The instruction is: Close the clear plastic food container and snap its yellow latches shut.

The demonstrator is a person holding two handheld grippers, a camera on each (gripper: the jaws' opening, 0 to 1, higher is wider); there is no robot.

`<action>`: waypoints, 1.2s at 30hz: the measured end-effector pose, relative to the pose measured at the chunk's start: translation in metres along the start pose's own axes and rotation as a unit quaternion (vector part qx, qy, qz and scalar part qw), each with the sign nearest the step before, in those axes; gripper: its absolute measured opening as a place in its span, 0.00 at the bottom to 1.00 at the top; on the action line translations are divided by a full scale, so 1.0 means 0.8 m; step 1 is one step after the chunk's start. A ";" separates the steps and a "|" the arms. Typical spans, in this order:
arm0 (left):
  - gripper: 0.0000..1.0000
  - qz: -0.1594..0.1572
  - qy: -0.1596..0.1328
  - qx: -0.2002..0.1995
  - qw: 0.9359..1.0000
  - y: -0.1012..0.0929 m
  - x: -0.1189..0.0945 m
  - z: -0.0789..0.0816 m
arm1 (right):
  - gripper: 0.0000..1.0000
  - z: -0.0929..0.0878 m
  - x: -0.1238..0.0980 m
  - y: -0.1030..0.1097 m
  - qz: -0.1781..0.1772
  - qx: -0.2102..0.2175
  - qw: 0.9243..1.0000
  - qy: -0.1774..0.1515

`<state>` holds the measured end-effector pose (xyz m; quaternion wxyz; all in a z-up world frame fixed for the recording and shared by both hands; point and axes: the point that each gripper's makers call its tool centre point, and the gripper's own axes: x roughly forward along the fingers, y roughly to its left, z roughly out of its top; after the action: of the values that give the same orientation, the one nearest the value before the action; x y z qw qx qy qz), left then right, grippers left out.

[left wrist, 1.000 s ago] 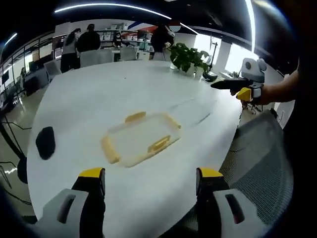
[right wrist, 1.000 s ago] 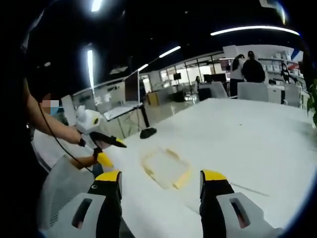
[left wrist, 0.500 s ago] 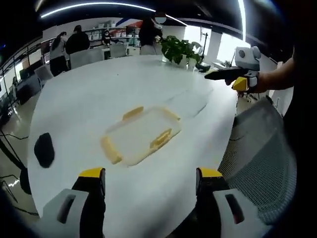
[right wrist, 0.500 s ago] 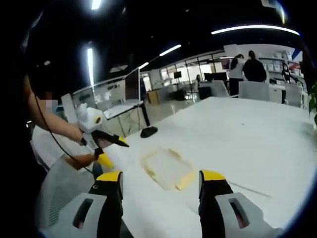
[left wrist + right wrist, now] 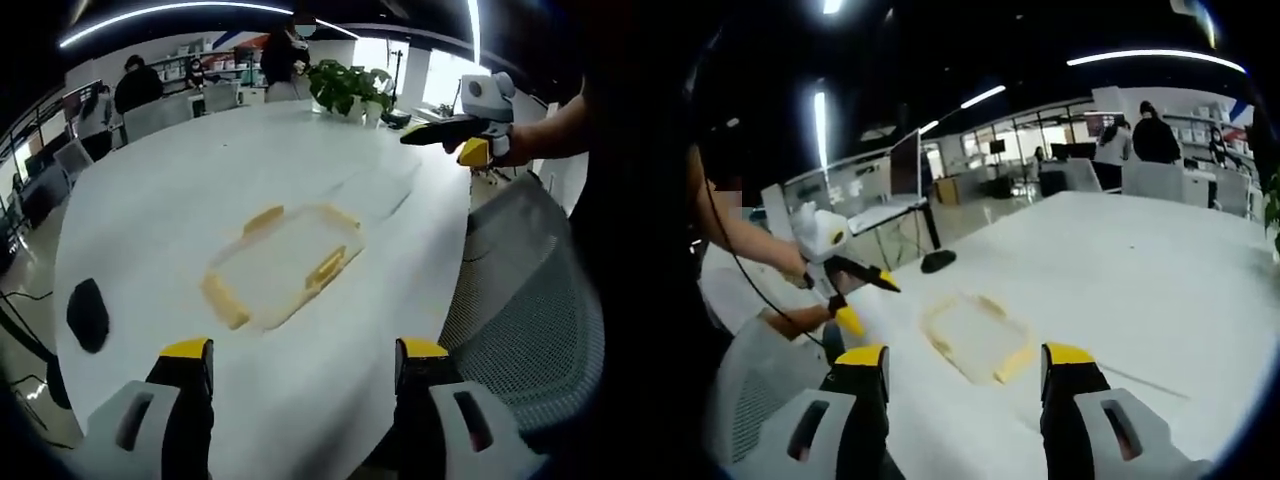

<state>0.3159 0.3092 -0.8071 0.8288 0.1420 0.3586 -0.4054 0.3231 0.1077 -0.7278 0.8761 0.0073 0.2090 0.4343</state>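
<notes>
My left gripper (image 5: 298,365) holds its jaws wide with nothing between them; my right gripper (image 5: 965,370) does the same. The clear container (image 5: 283,264) lies flat on the white table (image 5: 180,200), ahead of both and well apart from them, its yellow latches (image 5: 325,268) apparently splayed outward. To do this step well, I judge I should bring both grippers down over opposite long sides and press evenly. Both hands hover above the near table edge, aimed at the container.

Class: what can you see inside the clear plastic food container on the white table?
Through the clear container only the white table shows; no contents are visible. Its yellow latches cover small parts of the rim.
</notes>
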 end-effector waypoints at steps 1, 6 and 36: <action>0.74 -0.003 0.003 0.003 1.000 0.000 0.001 0.000 | 0.61 -0.001 0.001 0.000 0.000 -0.002 1.000 0.003; 0.74 -0.011 0.013 0.020 1.000 0.004 0.005 -0.001 | 0.61 -0.007 0.008 0.000 0.007 -0.017 1.000 0.017; 0.72 -0.032 0.054 0.084 0.995 0.036 0.021 0.005 | 0.60 -0.018 0.042 -0.015 0.021 -0.049 0.997 0.056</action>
<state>0.3470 0.3156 -0.8181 0.7801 0.2212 0.3722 -0.4517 0.3448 0.1234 -0.7554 0.8532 -0.0561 0.2357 0.4619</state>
